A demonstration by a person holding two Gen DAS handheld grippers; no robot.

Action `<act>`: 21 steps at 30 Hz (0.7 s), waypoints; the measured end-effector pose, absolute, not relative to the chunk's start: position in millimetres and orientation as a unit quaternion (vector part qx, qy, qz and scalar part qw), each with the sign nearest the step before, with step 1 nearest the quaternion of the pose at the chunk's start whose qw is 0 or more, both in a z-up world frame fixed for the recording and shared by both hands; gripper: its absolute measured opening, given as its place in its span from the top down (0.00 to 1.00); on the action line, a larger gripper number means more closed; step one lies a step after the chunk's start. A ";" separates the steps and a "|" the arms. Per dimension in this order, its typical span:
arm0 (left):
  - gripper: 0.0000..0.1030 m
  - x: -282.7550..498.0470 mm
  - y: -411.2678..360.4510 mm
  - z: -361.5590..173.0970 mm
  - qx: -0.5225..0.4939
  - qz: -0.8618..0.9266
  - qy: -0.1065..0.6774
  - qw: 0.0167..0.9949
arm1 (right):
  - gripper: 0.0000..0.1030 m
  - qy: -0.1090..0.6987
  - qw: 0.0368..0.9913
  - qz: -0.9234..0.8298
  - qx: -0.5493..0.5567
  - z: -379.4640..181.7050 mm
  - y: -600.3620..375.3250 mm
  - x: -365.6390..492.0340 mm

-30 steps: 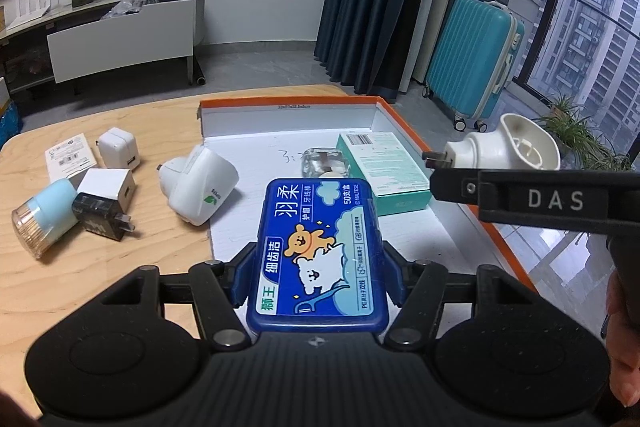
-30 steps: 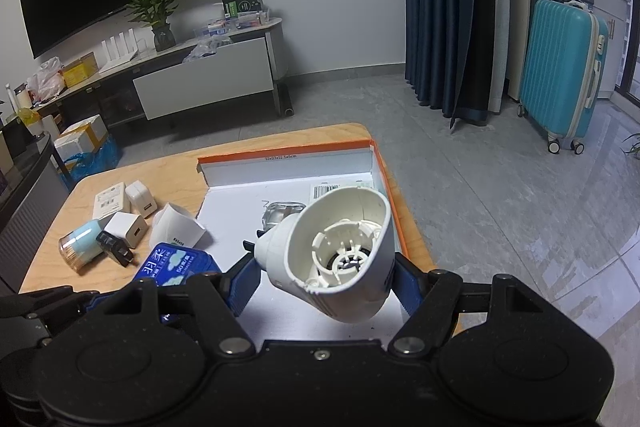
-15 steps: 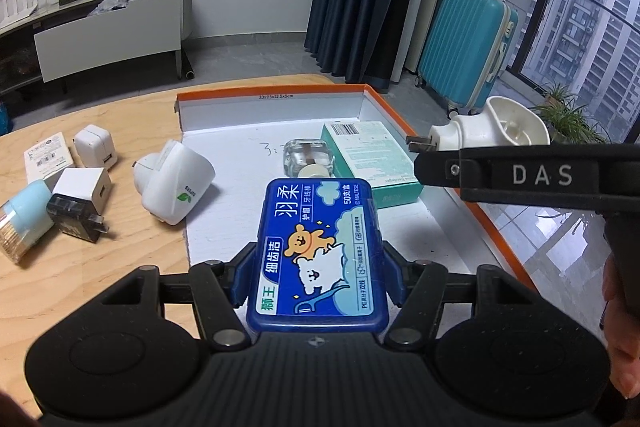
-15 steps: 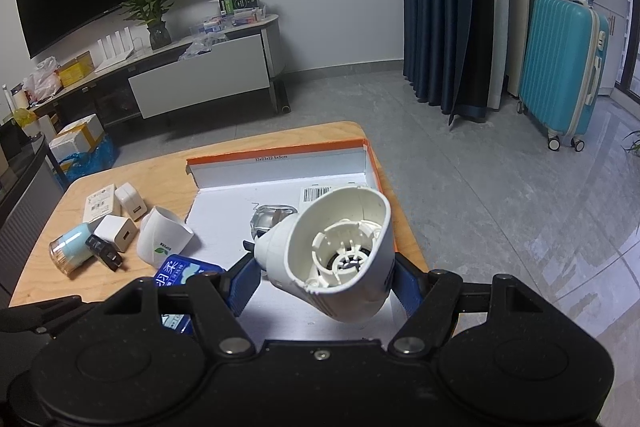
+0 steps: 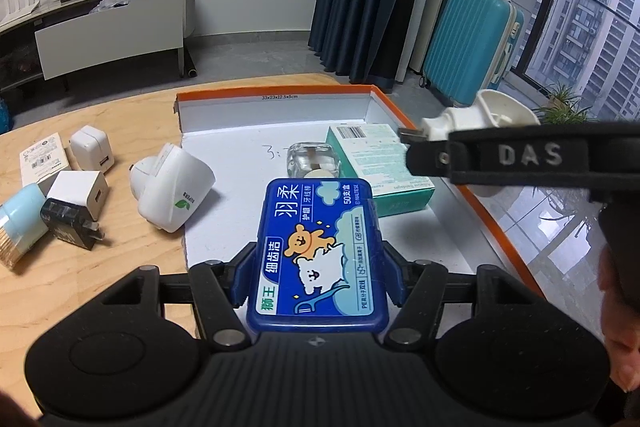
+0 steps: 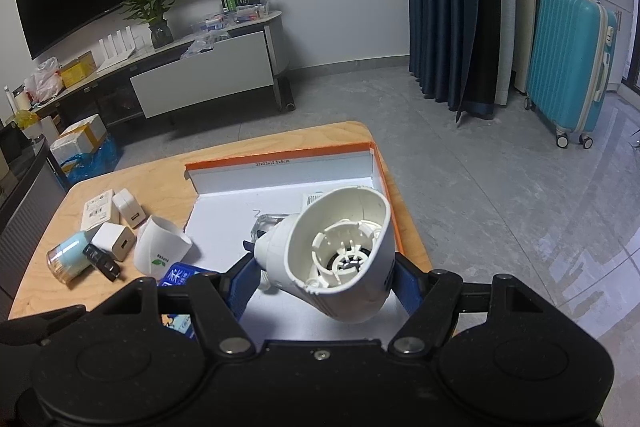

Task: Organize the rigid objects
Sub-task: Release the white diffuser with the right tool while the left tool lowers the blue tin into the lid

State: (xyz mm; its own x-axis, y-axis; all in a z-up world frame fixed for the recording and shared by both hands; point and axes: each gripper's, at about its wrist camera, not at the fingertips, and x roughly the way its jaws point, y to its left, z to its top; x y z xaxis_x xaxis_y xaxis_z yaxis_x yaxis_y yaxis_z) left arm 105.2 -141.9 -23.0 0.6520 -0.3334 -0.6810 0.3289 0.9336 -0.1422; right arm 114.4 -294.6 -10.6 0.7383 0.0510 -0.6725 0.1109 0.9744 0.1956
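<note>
Left wrist view: the wooden desk [image 5: 100, 267] carries an orange-rimmed white box [image 5: 276, 95] along its right edge, far wall upright. Inside the box, against its right wall, lies a teal carton [image 5: 380, 163], and a clear glass bottle [image 5: 314, 163] sits just beside the carton on its left. A white plug-in device [image 5: 172, 187] lies on its side, touching the box's left edge.

Your left gripper [image 5: 316, 259] is clamped on a blue floss-pick case [image 5: 318, 255], held flat above the near part of the box floor.

Your right gripper [image 6: 324, 279] is closed around a second white plug-in device [image 6: 336, 255], open end facing the camera, prongs pointing away, held over the box's right wall. Whether it touches the box, you cannot tell.

Near the desk's left edge: a pale blue cylinder [image 5: 18, 223] on its side, a black charger [image 5: 70, 223] touching a white USB charger [image 5: 80, 193], another white charger [image 5: 92, 151] further back, and a small white packet [image 5: 42, 157] beside it.
</note>
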 end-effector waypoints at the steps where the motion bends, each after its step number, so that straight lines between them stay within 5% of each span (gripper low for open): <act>1: 0.39 104.6 -142.9 -23.3 -0.003 -0.185 0.376 0.908 | 0.19 0.363 0.925 -0.014 0.111 -11.2 -294.2 117.6; 21: 0.39 110.8 -153.8 -26.1 0.003 -0.201 0.381 0.903 | 0.13 0.335 0.935 0.017 0.117 -8.6 -296.8 185.3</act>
